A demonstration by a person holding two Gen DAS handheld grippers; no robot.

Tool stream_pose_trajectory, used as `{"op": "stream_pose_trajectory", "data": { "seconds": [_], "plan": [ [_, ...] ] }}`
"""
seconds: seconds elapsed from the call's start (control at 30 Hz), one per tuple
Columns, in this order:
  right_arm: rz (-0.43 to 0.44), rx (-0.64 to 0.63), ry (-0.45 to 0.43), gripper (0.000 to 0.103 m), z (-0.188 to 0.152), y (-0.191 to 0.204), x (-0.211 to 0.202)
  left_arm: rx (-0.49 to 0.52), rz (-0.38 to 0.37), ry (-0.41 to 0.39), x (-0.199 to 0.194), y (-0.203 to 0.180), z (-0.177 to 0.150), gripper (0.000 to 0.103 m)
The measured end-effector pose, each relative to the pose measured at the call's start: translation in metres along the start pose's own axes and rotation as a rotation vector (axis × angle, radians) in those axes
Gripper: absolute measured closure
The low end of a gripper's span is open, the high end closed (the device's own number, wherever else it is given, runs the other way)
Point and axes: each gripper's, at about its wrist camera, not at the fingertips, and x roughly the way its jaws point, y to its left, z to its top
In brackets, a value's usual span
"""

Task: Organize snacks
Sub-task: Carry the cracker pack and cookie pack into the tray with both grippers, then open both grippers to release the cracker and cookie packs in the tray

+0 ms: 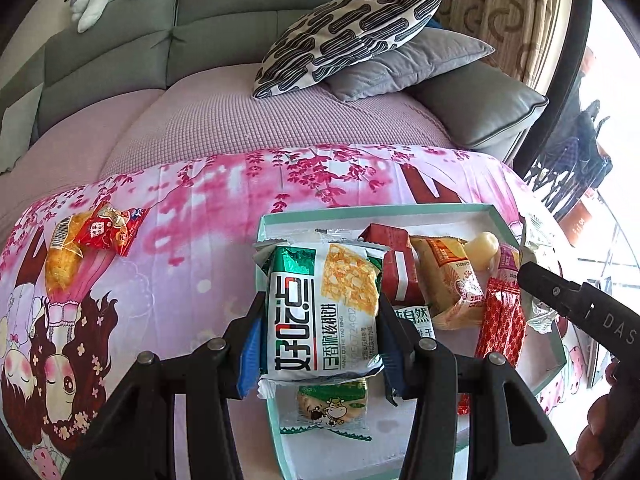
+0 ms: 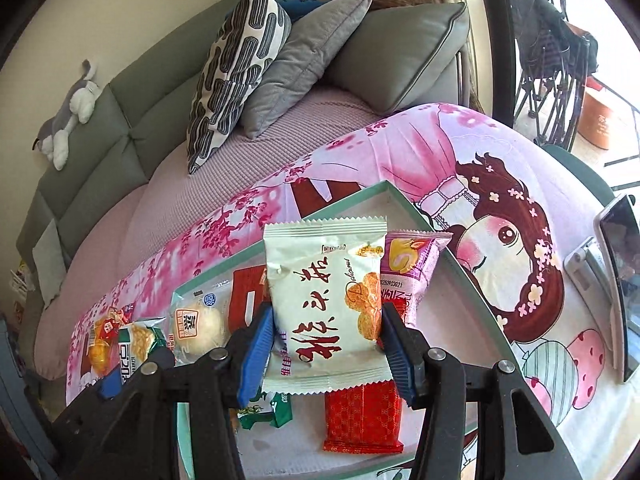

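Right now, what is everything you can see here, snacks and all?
Tray: one, pale green rim, on the cartoon cloth.
Green-white biscuit packet: one, held over the tray.
Cream pastry packet: one, held over the tray.
Red sachet: one, in the tray.
Purple packet: one, in the tray.
Cow-print packet: one, green-white, in the tray.
Loose snacks: two, red and yellow, on the cloth, outside the tray.
Cushions: two, patterned and grey, on the sofa.
Phone: one, on a stand, right edge.
Left gripper: black, blue pads.
Right gripper: same.
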Motion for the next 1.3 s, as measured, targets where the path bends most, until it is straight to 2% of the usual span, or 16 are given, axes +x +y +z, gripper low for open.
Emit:
{"op": "stream_pose_trajectory", "data": {
  "seconds": [0.43, 0.73, 0.8, 0.83, 0.93, 1.13, 1.3],
  "plan": [
    [0.002, -0.056, 0.074, 0.047, -0.014, 0.017, 0.02, 0.027, -0.009, 0.065, 0.018, -0.009, -0.01, 0.051],
    [-0.031, -0.061, 0.102, 0.047, -0.019, 0.015, 0.025, 0.012, -0.004, 0.088, 0.022, -0.006, -0.012, 0.051],
    [-0.035, -0.06, 0.109, 0.047, -0.02, 0.014, 0.027, 0.012, -0.003, 0.096, 0.023, -0.006, -0.012, 0.049],
    [-0.037, -0.059, 0.113, 0.047, -0.02, 0.014, 0.027, 0.014, -0.001, 0.1, 0.023, -0.006, -0.012, 0.045],
    [-0.053, -0.058, 0.118, 0.044, -0.02, 0.013, 0.029, 0.015, -0.001, 0.102, 0.023, -0.007, -0.012, 0.041],
    [-0.065, -0.058, 0.124, 0.036, -0.02, 0.013, 0.03, 0.022, 0.001, 0.102, 0.02, -0.007, -0.012, 0.041],
    [-0.091, -0.06, 0.121, 0.029, -0.02, 0.013, 0.029, 0.013, 0.007, 0.072, 0.009, -0.002, -0.009, 0.041]
  ]
}}
